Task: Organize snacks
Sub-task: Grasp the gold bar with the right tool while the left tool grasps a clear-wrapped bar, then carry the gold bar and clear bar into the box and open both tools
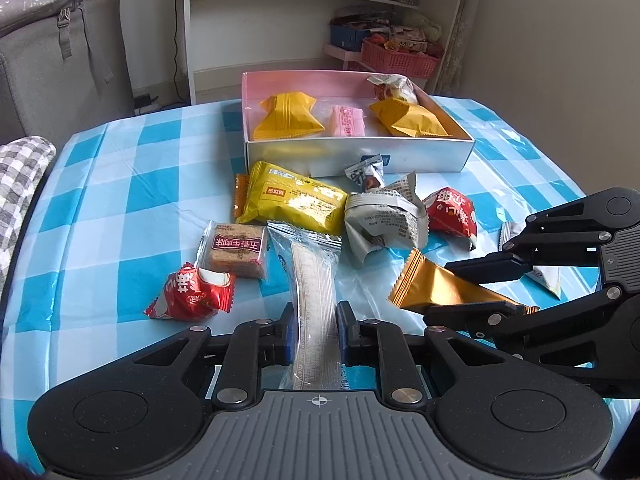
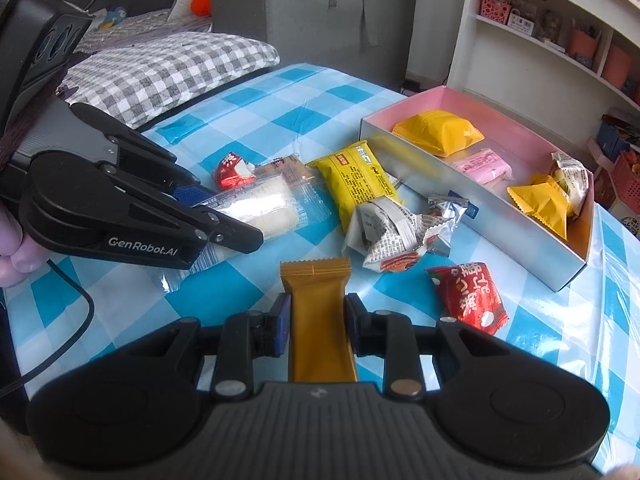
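Partway through. The box (image 1: 352,156), ahead of both grippers, already holds two yellow packets, a pink one and what looks like one more wrapped snack at its far right corner. About seven wrapped snacks lie loose on the worktop (image 1: 120,184) between grippers and box.

Left gripper (image 1: 314,332) is clamped on the clear-wrapped wafer (image 1: 312,280). Right gripper (image 2: 318,322) is clamped on the gold bar (image 2: 318,304). Both pitch steeply downward, side by side, low over the worktop.
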The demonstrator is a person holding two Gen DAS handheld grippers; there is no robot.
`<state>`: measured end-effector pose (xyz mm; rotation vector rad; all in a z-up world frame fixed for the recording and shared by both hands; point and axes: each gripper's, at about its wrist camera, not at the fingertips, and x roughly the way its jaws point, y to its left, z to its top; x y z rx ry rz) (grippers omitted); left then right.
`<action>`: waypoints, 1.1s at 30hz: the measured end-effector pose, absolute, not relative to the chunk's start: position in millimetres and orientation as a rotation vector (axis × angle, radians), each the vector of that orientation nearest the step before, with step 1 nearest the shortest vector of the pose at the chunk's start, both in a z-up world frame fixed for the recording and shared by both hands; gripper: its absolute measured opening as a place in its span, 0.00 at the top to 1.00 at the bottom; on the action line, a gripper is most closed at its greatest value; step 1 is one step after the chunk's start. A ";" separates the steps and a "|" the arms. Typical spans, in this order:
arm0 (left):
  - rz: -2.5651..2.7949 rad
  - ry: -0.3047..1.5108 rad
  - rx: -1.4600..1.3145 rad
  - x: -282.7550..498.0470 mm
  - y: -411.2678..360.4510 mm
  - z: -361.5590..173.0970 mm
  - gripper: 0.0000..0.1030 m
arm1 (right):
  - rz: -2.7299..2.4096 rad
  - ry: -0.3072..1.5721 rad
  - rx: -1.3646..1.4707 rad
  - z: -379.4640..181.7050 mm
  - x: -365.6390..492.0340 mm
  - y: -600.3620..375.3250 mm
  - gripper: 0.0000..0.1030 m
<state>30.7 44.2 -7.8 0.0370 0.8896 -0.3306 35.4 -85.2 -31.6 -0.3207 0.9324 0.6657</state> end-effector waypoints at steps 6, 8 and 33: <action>-0.337 0.857 0.021 31.4 45.5 5.2 0.83 | 0.646 0.900 -0.293 -19.6 40.0 -91.1 0.75; -0.337 0.844 0.021 33.4 44.6 9.7 0.83 | 0.631 0.890 -0.282 -16.1 44.3 -94.1 0.75; -0.364 0.815 0.001 154.8 6.2 25.2 0.83 | 0.370 0.839 -0.145 2.5 171.5 -132.5 0.75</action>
